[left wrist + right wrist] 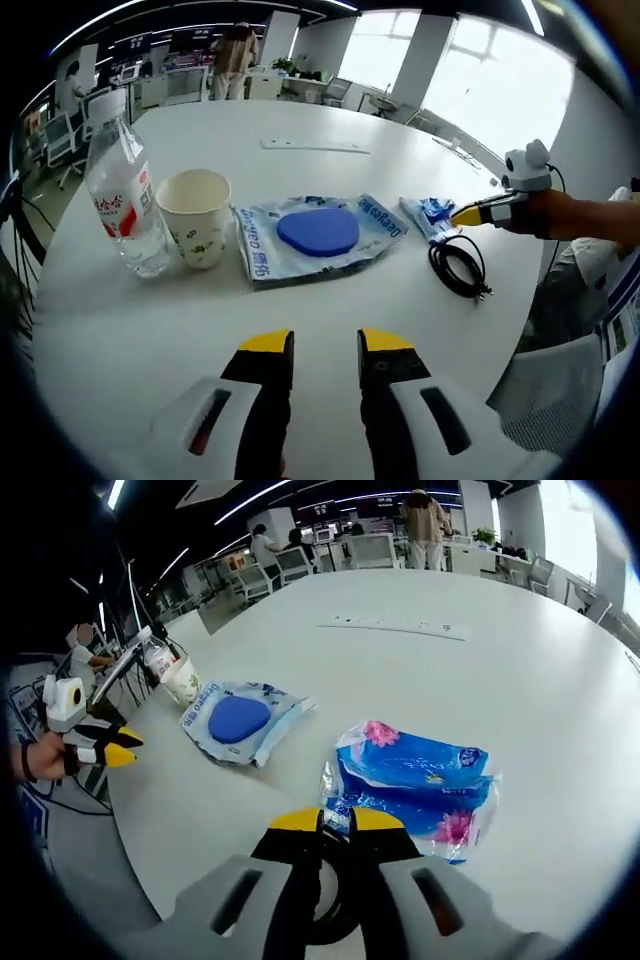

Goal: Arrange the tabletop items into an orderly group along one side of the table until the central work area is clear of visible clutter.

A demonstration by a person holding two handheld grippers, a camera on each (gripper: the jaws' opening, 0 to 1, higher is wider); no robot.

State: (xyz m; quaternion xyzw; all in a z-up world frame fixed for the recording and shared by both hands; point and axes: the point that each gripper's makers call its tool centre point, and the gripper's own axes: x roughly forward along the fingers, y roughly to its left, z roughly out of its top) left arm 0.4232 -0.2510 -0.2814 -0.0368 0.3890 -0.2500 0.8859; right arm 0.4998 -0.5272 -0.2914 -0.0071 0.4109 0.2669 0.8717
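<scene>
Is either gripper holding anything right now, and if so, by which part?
Left gripper: open, holding nothing, over bare table. Right gripper: jaws nearly together at the tissue pack edge, above the black cable; a hold cannot be told.

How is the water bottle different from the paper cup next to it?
The water bottle is see-through plastic with a red label; the paper cup is cream with small green prints. The bottle stands taller than the cup. The cup's top is open; the bottle narrows at its top. Both stand upright, side by side, on the white table.

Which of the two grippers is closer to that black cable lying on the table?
The right gripper. Its tips sit right at the black cable, beside the tissue pack. The left gripper hovers well away, across bare table.
</scene>
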